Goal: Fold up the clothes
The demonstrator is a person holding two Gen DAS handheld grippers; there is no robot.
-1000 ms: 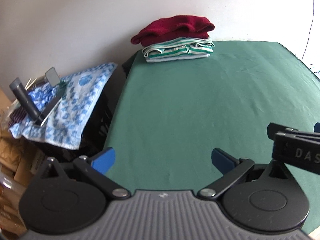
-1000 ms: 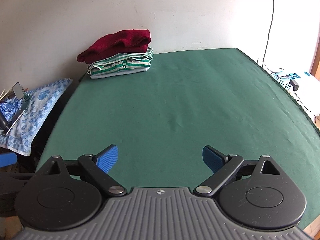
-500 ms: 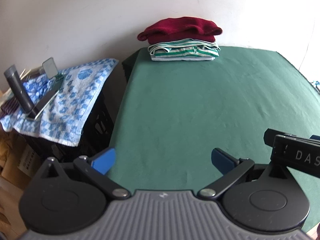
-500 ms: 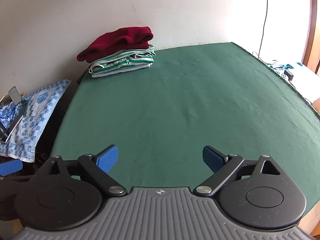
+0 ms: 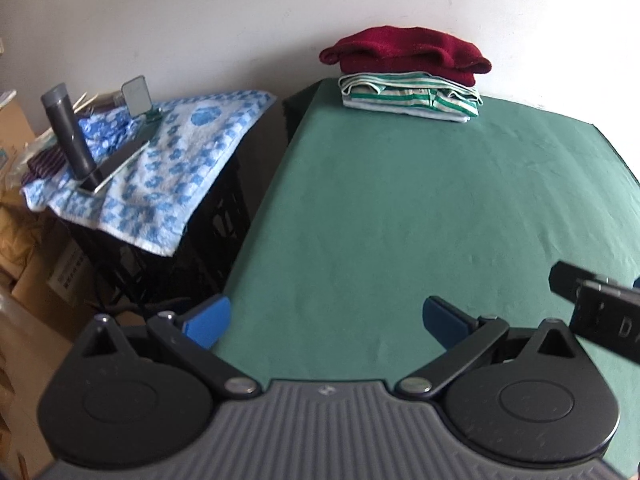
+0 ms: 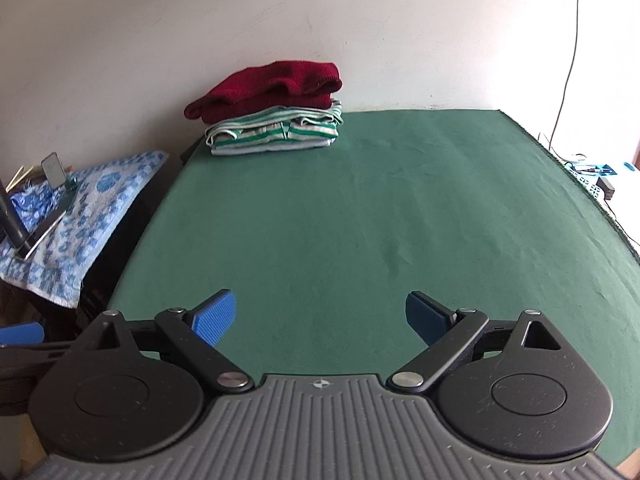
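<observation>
Swinging left since a second ago, both views. Lying folded at table's (image 6: 360,208) far corner: red top (image 6: 272,86) over striped top (image 6: 276,132). Hanging wide and empty: left gripper (image 5: 326,320), right gripper (image 6: 320,316).

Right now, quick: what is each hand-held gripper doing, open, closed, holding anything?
Left hand-held gripper: open, holding nothing, above the green table.
Right hand-held gripper: open, holding nothing, also above the table.

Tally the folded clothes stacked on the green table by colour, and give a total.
Dark red: 1, the dark red garment on top.
Green-and-white striped: 1, the striped garment beneath it.
Pale, at the very bottom: a thin layer, unclear if separate.
Total: 2 clearly distinct.
</observation>
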